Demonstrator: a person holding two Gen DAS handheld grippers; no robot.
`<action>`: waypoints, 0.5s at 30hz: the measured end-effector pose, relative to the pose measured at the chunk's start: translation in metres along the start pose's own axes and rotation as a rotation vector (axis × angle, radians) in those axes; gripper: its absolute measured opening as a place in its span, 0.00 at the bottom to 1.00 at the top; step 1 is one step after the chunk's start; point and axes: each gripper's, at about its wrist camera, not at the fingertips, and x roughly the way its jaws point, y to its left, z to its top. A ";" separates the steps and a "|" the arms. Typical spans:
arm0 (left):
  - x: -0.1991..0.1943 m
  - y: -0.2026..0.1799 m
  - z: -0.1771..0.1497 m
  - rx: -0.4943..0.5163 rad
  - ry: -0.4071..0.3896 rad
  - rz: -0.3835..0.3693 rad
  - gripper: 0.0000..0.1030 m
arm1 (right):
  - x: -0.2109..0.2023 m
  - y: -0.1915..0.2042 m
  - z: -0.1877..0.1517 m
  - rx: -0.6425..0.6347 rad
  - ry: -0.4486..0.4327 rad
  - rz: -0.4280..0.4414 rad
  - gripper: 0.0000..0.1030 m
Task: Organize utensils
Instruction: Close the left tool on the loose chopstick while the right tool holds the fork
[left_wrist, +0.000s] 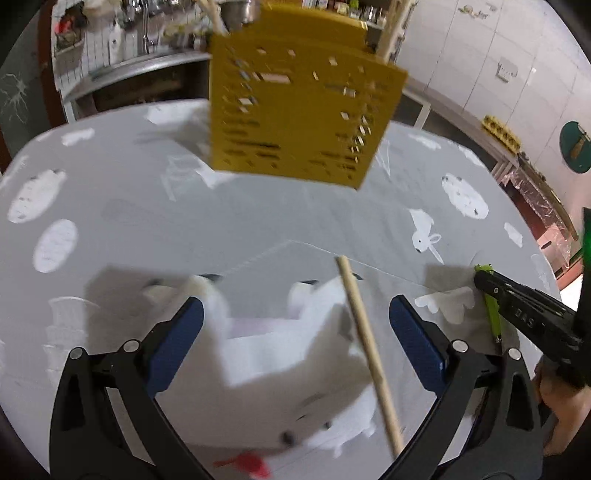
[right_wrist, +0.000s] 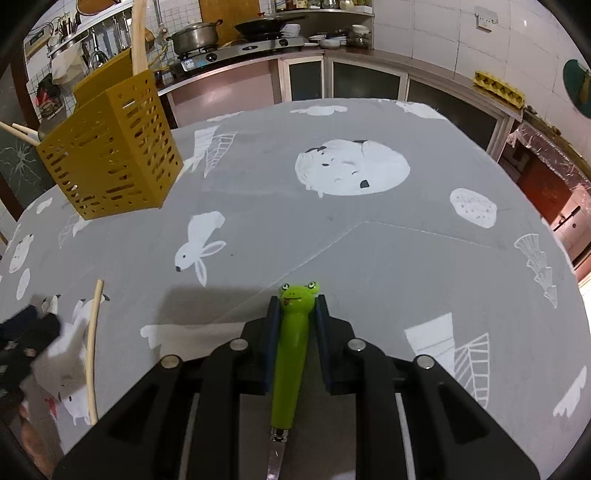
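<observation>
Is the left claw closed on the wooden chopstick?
No. The left claw stands wide open, and the wooden chopstick lies loose on the table between its blue pads, touching neither.

Chopstick (right_wrist: 93, 347) left of frog utensil (right_wrist: 293, 343)

L gripper (left_wrist: 295, 325): matte black plastic frame w/ triangular cut-outs in each arm, round silver pins at the linkage joints, flat blue pads on the inner faces of both fingers (left_wrist: 173, 347). R gripper (right_wrist: 297, 306): same black build seen from its own cam, four silver pins across the linkage, ribbed black arms w/ triangular recesses, dark blue pads; from the left cam its black side shows small embossed lettering, too blurred to read. No sleeve or cable visible in either view.
</observation>
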 end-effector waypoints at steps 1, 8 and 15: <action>0.005 -0.003 0.001 -0.002 0.007 0.003 0.90 | 0.000 -0.001 0.000 0.002 -0.002 0.003 0.19; 0.025 -0.027 0.007 0.023 0.018 0.048 0.64 | 0.001 0.000 0.001 0.003 -0.011 0.006 0.19; 0.028 -0.040 0.009 0.101 0.032 0.071 0.35 | 0.003 -0.003 0.004 0.010 -0.010 0.015 0.19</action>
